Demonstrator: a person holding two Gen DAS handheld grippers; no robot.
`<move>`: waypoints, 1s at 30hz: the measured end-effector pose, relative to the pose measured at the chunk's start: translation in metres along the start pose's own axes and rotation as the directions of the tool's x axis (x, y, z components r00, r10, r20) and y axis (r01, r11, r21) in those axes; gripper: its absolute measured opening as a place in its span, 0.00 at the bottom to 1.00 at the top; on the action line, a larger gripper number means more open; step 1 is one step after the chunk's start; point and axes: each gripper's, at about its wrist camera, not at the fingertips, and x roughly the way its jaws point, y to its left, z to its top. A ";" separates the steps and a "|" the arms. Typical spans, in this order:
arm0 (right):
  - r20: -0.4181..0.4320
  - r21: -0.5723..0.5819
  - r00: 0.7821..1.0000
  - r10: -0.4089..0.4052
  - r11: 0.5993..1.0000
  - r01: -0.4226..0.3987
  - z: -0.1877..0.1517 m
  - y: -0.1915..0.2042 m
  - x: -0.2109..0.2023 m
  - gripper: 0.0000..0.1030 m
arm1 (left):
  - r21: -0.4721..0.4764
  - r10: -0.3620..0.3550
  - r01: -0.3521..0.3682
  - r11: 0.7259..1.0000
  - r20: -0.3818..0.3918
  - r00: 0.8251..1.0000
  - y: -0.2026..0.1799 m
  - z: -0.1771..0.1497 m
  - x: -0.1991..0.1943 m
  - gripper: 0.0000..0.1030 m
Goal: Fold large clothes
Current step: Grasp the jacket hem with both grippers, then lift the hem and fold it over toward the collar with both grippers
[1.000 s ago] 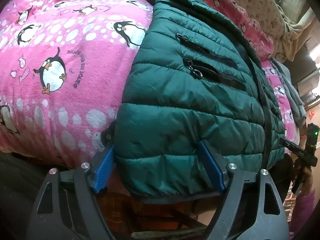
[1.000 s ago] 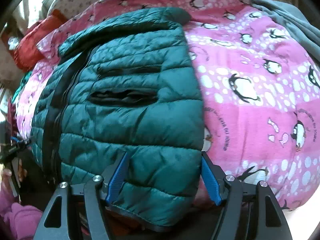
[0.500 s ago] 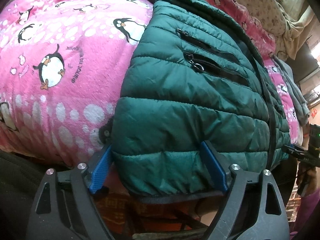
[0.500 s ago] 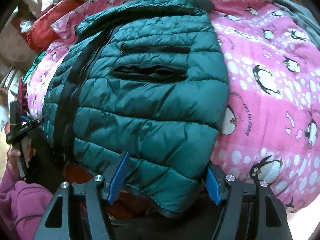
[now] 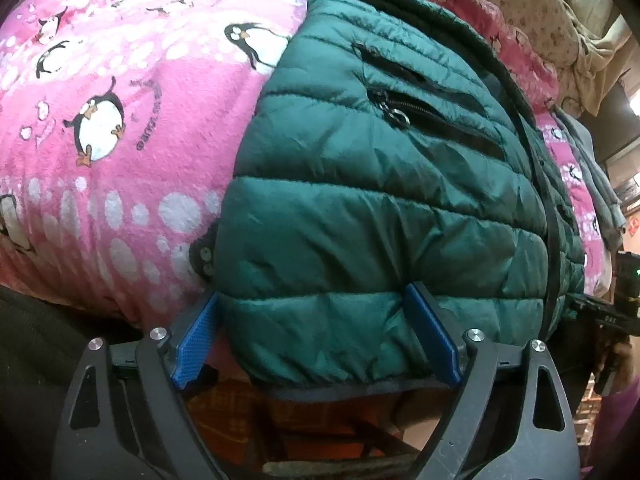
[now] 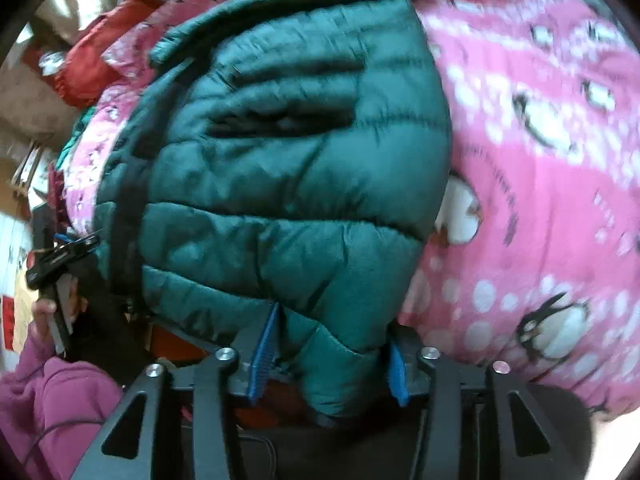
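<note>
Right gripper [image 6: 328, 352] closing on jacket [image 6: 296, 168] hem, narrower than before; left gripper [image 5: 316, 344] wide, hem between, ungripped. I'd bite both corners evenly before lifting off blanket [image 5: 120, 128].

A bed carries everything here, covered by a bright pink fleece blanket [image 5: 132, 184] printed with black-and-white penguins and pale round spots. The blanket bulges and hangs down over the near edge of the bed. Lying flat on it is a dark green quilted puffer jacket [image 5: 360, 200] — front side up, its black centre zip and two chest pocket zips showing, its hem drooping over the near edge. Beyond the jacket, on one side, a grey folded garment [image 5: 592, 176] rests on the blanket; toward the other side sits a red crumpled cloth [image 6: 92, 64]. At the far end lies a cream cushion with a small brown flower print [image 5: 516, 4] — touching the blanket's far edge.
</note>
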 end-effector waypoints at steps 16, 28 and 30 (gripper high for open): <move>0.366 -0.109 0.914 0.175 0.983 -0.144 0.046 0.030 -0.085 0.14 | 0.090 -0.041 0.019 0.996 0.246 0.968 -0.025 0.023 -0.096 0.17; 0.560 -0.080 0.813 0.156 0.988 -0.134 0.144 0.028 -0.124 0.14 | 0.054 -0.044 0.023 0.998 0.445 0.894 -0.045 0.142 -0.125 0.16; 0.575 -0.058 0.806 0.140 0.990 -0.130 0.164 0.023 -0.126 0.14 | 0.042 -0.035 0.017 0.999 0.460 0.887 -0.049 0.168 -0.120 0.16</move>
